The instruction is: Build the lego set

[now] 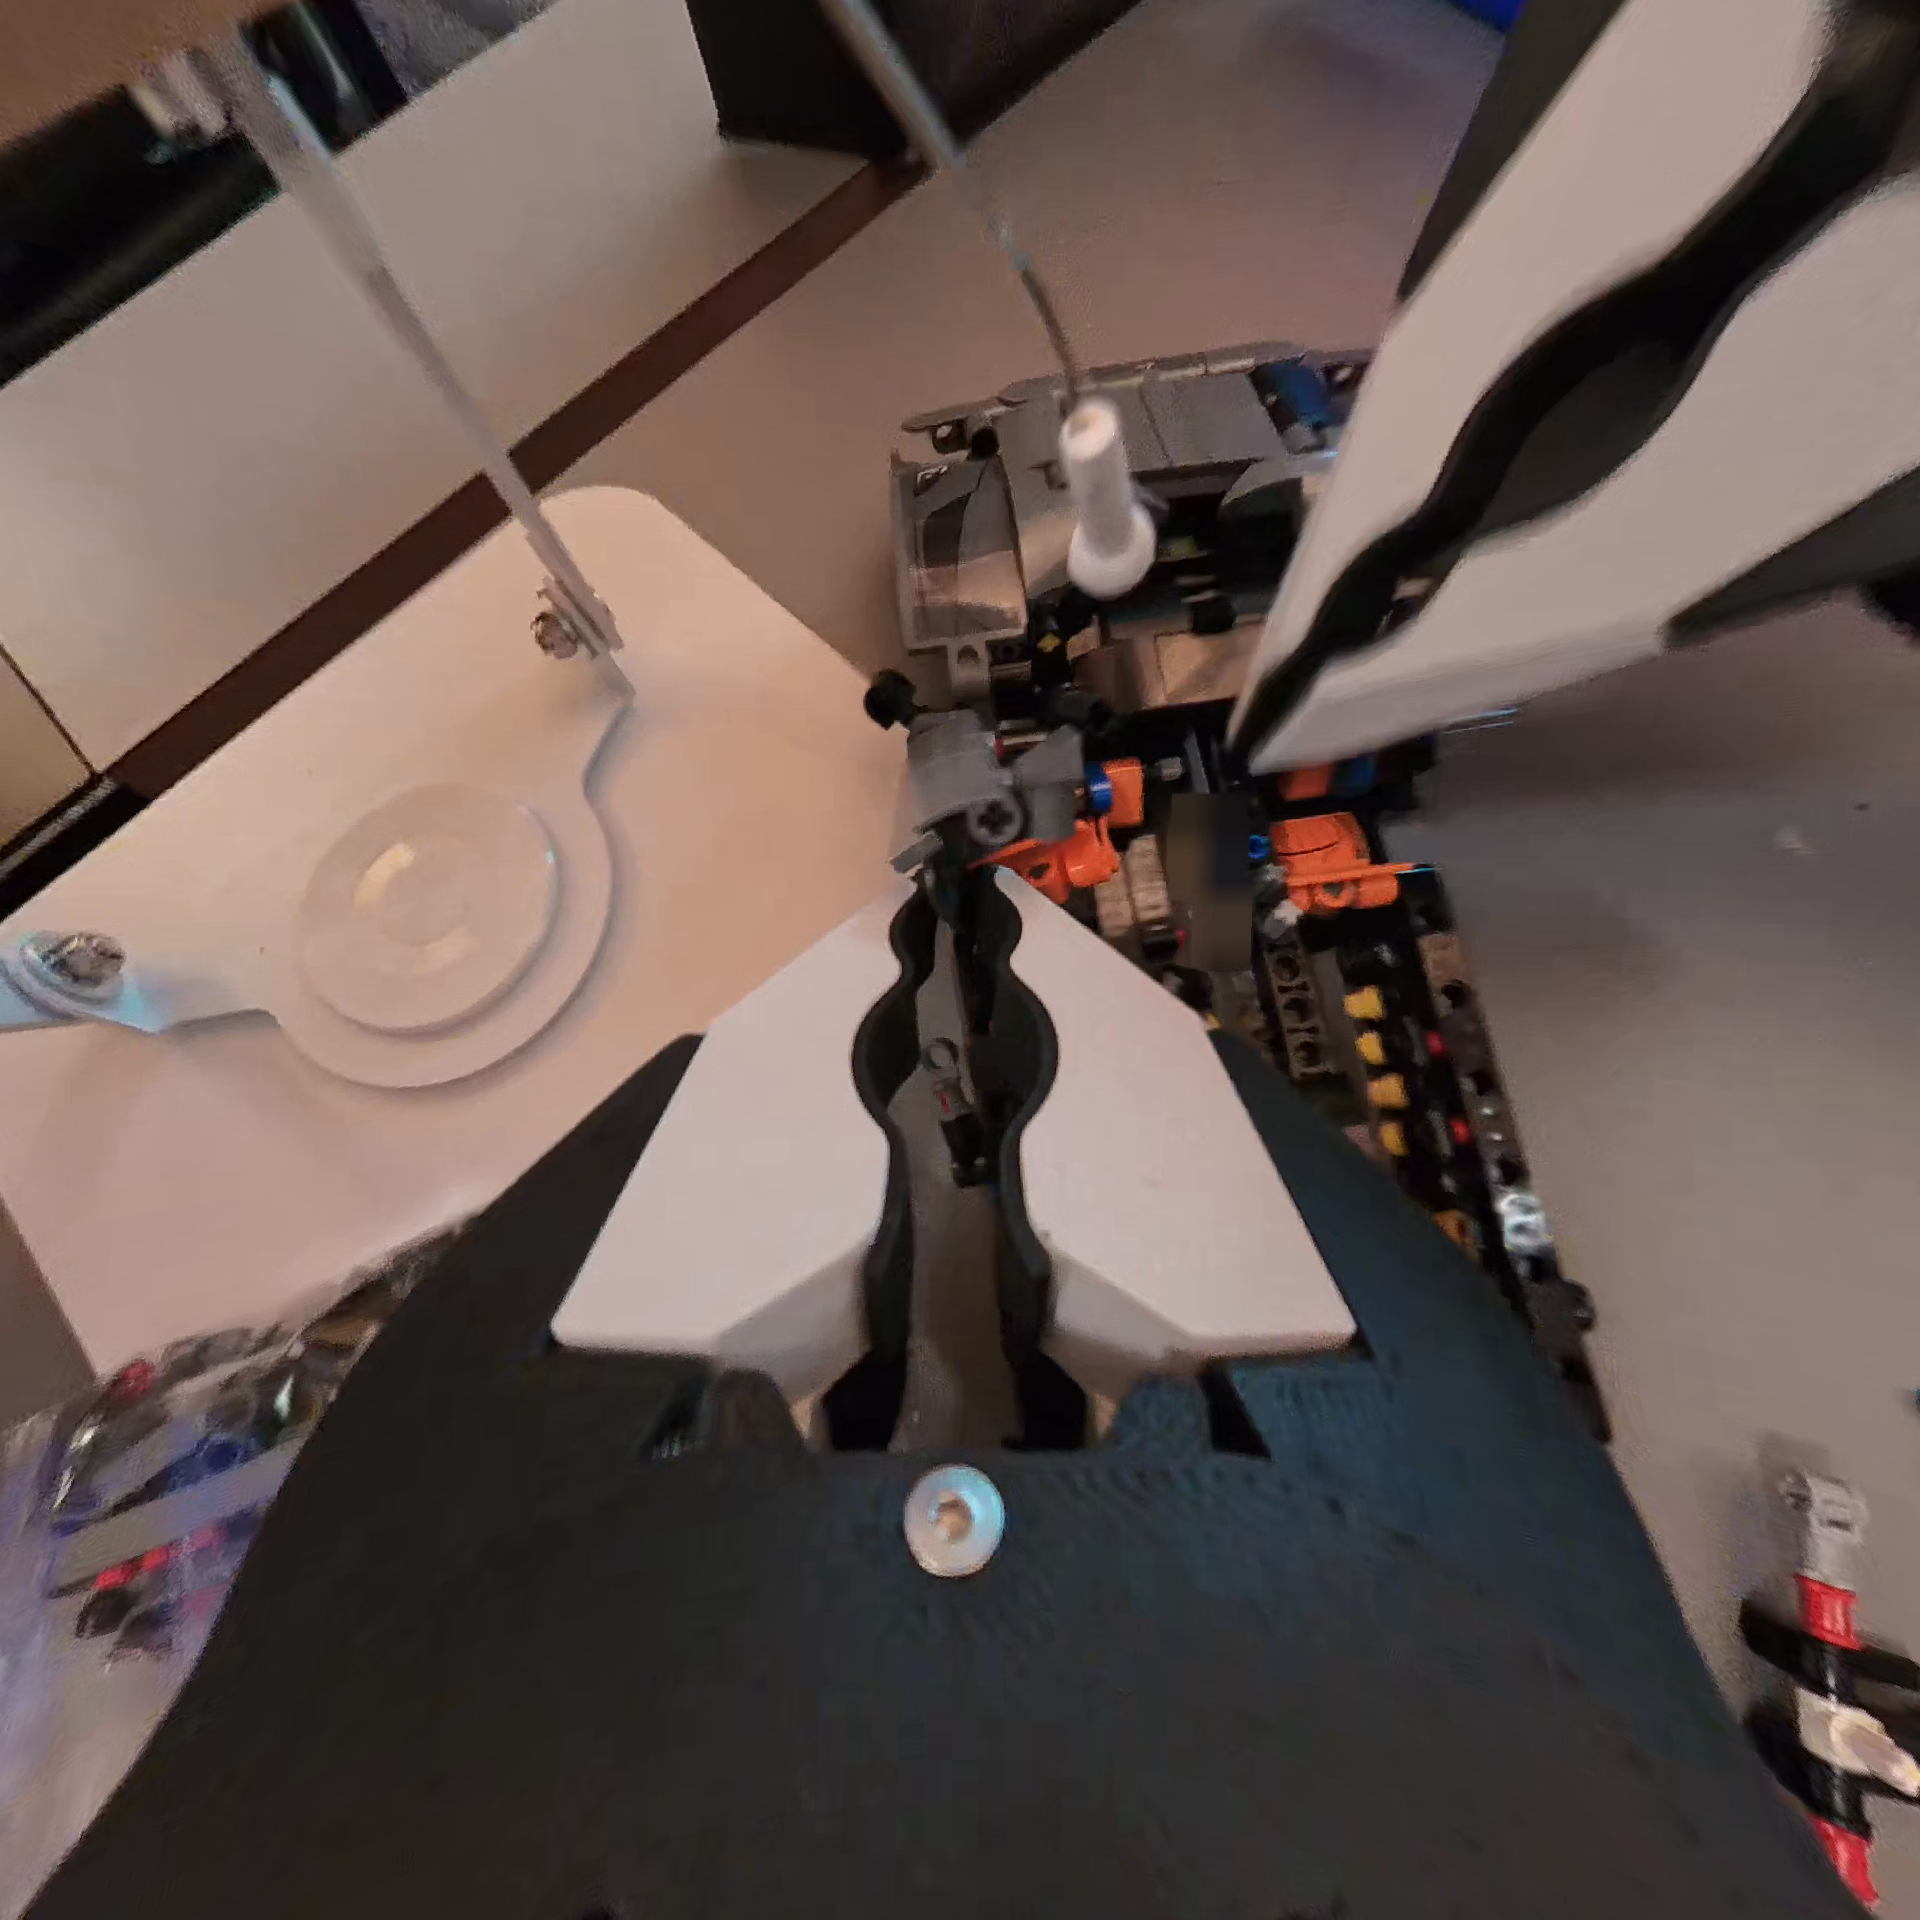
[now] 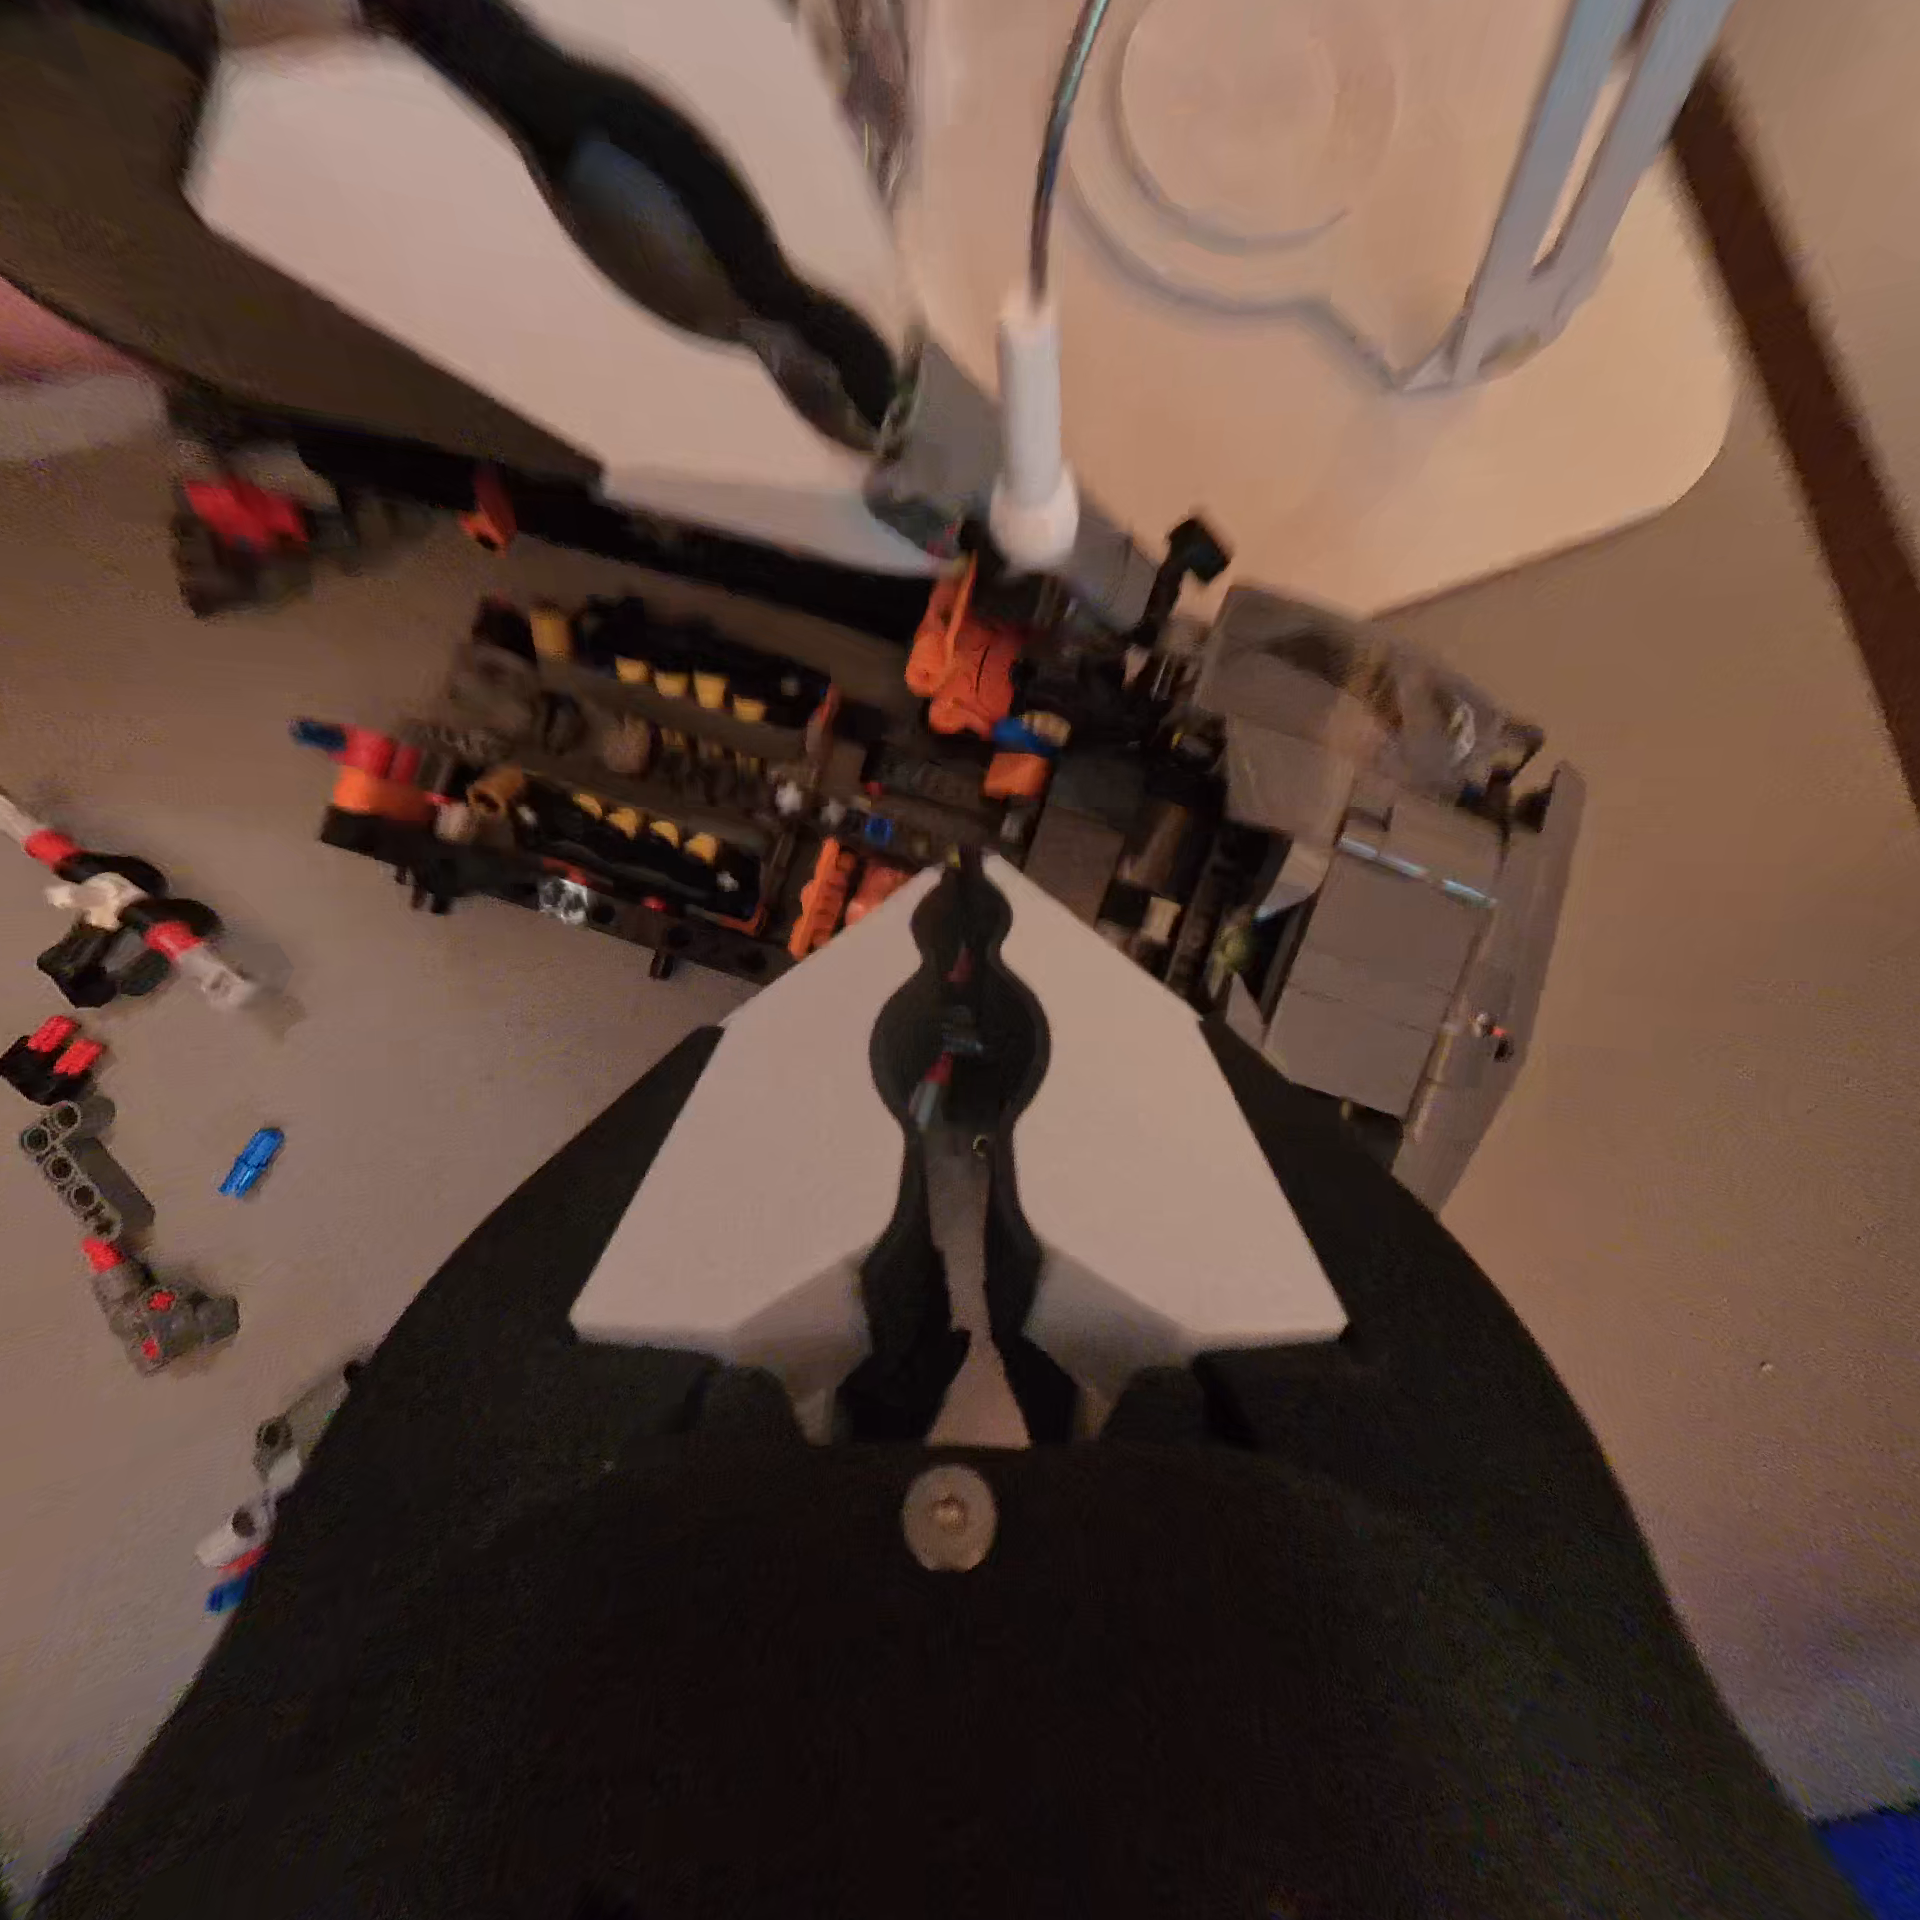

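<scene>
The lego model [image 1: 1351, 1039], a long black frame with yellow bits, orange seats and grey panels, lies on the beige table. It also shows in the right wrist view [image 2: 665, 769]. My left gripper [image 1: 958, 883] is shut on a grey and black lego sub-assembly [image 1: 982, 816], held at the model's left edge near an orange seat [image 1: 1070, 862]. My right gripper [image 2: 961, 868] comes in from the upper right in the left wrist view [image 1: 1247, 743], tips down on the model. Its jaws are nearly closed on a small black and red part; I cannot tell whether that part is loose or belongs to the model.
A white cable plug [image 1: 1103, 499] hangs over the model between the grippers. A white stand base [image 1: 727, 727] with a clear dome [image 1: 426, 914] sits to the left. Loose lego pieces lie on the table [image 2: 104, 935], [image 1: 1829, 1683]. A bag of parts [image 1: 156, 1475] lies at lower left. Across from one pair of fingers to the other is roughly 6 cm.
</scene>
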Demonstrator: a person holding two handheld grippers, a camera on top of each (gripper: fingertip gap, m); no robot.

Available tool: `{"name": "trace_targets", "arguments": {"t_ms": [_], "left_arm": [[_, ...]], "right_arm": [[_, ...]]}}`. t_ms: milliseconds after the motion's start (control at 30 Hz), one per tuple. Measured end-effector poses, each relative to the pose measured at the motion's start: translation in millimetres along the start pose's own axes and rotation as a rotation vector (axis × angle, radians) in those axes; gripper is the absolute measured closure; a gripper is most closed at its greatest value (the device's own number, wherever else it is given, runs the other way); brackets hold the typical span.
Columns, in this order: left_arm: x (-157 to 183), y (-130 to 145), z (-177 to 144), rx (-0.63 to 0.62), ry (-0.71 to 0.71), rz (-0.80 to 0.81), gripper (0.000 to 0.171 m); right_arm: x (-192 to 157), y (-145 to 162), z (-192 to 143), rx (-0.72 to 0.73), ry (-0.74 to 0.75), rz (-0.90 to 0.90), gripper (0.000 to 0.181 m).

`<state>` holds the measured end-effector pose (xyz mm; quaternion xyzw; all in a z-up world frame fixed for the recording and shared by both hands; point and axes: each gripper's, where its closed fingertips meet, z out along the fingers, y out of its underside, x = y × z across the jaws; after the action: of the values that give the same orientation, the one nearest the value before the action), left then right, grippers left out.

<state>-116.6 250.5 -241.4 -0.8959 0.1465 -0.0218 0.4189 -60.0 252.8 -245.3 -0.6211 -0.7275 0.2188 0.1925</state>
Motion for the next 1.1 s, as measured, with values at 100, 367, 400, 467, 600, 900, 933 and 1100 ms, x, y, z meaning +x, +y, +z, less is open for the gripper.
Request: {"name": "trace_targets", "arguments": {"t_ms": [100,367,400,467,600,900,933,1100], "left_arm": [[-1,-1,3,-0.009,-0.017,0.035,0.163],[-4,-5,8,-0.014,-0.065,0.073,0.166],[-5,-6,9,-0.013,-0.062,0.052,0.167],[-7,-5,10,-0.014,-0.089,0.034,0.167],[-9,-7,10,-0.058,-0.279,0.271,0.163],[-14,-13,19,-0.017,-0.238,0.126,0.167],[-18,-13,18,-0.043,-0.294,0.185,0.166],[-12,-11,16,-0.027,-0.202,0.169,0.167]], "right_arm": [[4,-2,0,0.01,0.035,-0.016,0.181],[5,0,0,0.012,0.012,0.03,0.181],[4,0,0,0.011,0.011,0.036,0.181],[5,0,1,0.015,0.02,0.037,0.181],[6,0,1,0.021,0.015,0.048,0.181],[-6,15,14,-0.059,-0.04,0.047,0.181],[-4,11,15,-0.042,-0.02,0.038,0.181],[-2,10,12,-0.051,-0.003,0.044,0.181]]}}
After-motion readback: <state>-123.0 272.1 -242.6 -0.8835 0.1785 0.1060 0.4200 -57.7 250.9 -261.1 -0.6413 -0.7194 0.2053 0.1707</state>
